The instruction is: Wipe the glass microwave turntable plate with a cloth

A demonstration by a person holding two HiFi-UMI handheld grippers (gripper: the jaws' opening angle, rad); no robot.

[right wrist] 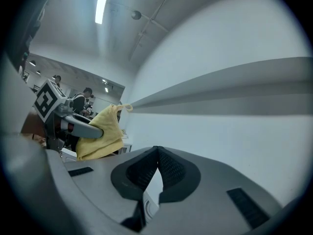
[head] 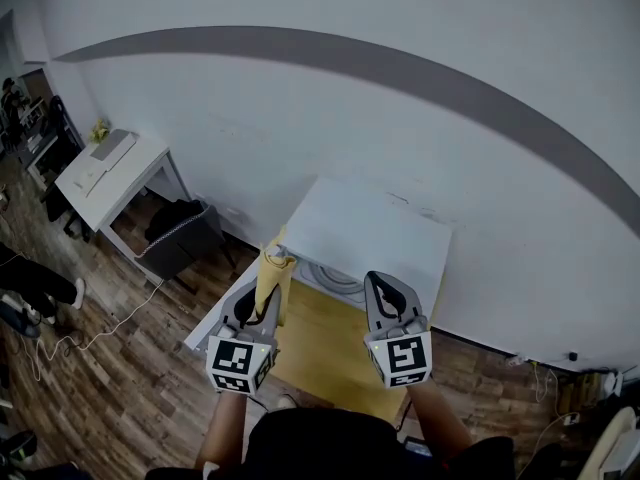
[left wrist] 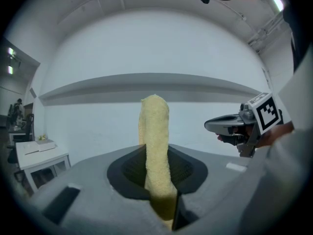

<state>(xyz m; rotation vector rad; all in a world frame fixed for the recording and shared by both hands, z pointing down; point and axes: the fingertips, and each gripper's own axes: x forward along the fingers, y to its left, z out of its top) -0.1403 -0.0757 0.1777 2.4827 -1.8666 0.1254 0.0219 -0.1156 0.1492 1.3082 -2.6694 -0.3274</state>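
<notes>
- Head view: the left gripper [head: 262,293] is clenched on a yellow terry cloth [head: 276,273], which hangs in the air. The right gripper [head: 386,286] is closed on nothing.
- The round clear glass turntable plate [head: 335,280] lies at 12 o'clock from the hands, between a white flat-topped box [head: 375,230] and a yellow mat [head: 330,353]. The cloth is off it.
- My judgement: no wiping is under way, and I cannot tell whether the plate is already clean.
- Count: one cloth, one plate, two grippers.

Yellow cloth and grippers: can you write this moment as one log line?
left gripper: shut on yellow cloth | right gripper: shut, empty | glass plate: below grippers, untouched
</notes>
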